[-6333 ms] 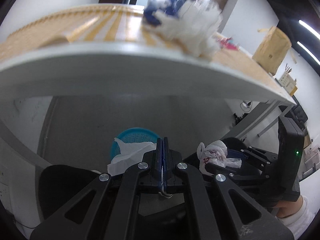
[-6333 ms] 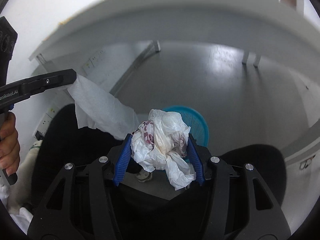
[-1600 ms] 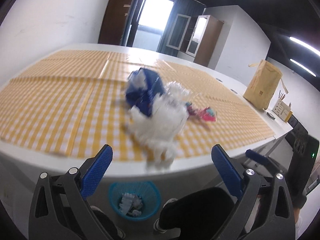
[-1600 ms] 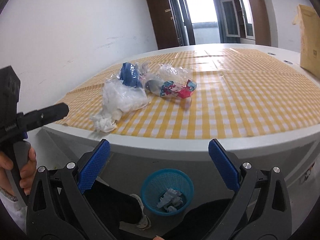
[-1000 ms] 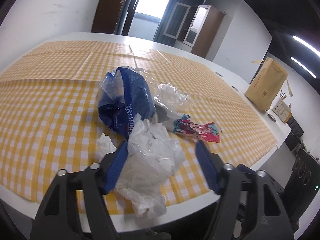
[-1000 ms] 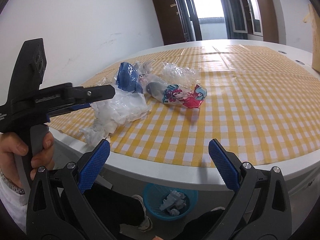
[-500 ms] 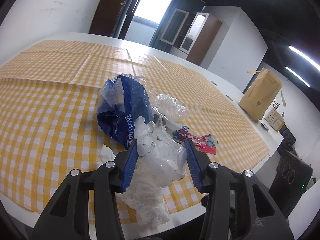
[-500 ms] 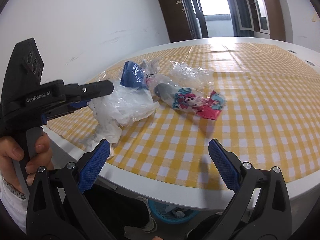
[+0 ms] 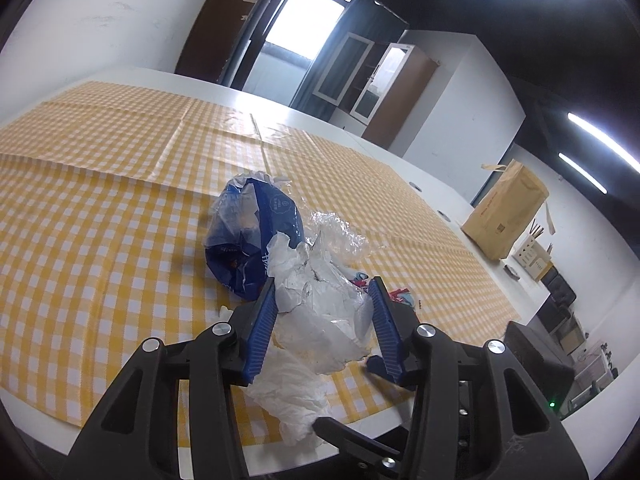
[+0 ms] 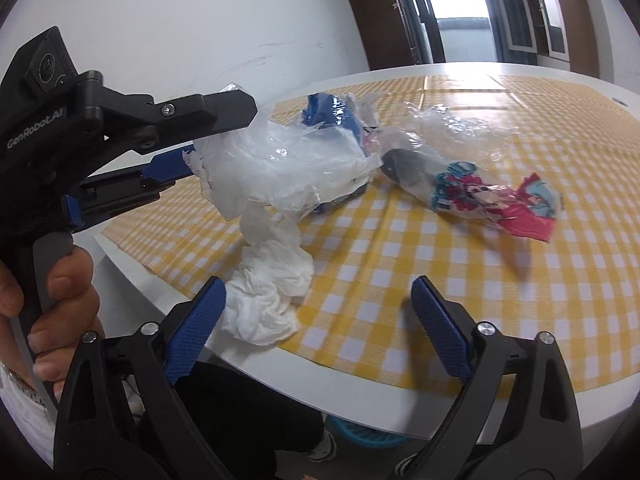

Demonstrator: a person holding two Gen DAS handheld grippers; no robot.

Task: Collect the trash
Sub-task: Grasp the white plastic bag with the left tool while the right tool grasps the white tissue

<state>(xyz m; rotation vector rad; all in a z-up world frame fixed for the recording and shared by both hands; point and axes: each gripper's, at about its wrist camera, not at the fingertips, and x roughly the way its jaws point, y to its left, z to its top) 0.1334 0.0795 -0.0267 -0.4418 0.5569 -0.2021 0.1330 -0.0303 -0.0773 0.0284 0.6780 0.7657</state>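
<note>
In the left wrist view, the left gripper [image 9: 322, 312] is filling the lower middle of the frame, its blue pads pressing on either side of a crumpled white plastic bag [image 9: 320, 312]. The jaws are standing about half apart with the bag squeezed between them, and a loose tail of it is hanging down towards the near edge of the table [image 9: 168, 80]. Just above the bag, in the centre, a blue wrapper [image 9: 248, 240] is lying on the yellow checked cloth [image 9: 80, 208], with a clear plastic film [image 9: 340, 236] touching its right side. A brown paper bag [image 9: 508, 216] is standing at the right of the frame.

In the right wrist view, the right gripper [image 10: 320, 320] is sitting low in the frame with its jaws wide and closing, nothing between them but bare cloth. The left gripper is reaching in from the upper left, held by a hand [image 10: 52, 300], gripping the white bag in the upper middle. A crumpled tissue [image 10: 268, 296] is lying beside the right gripper's left pad. A colourful printed wrapper [image 10: 492, 200] is lying at the right centre. A blue basket [image 10: 364, 436] is showing under the table edge at the bottom.
</note>
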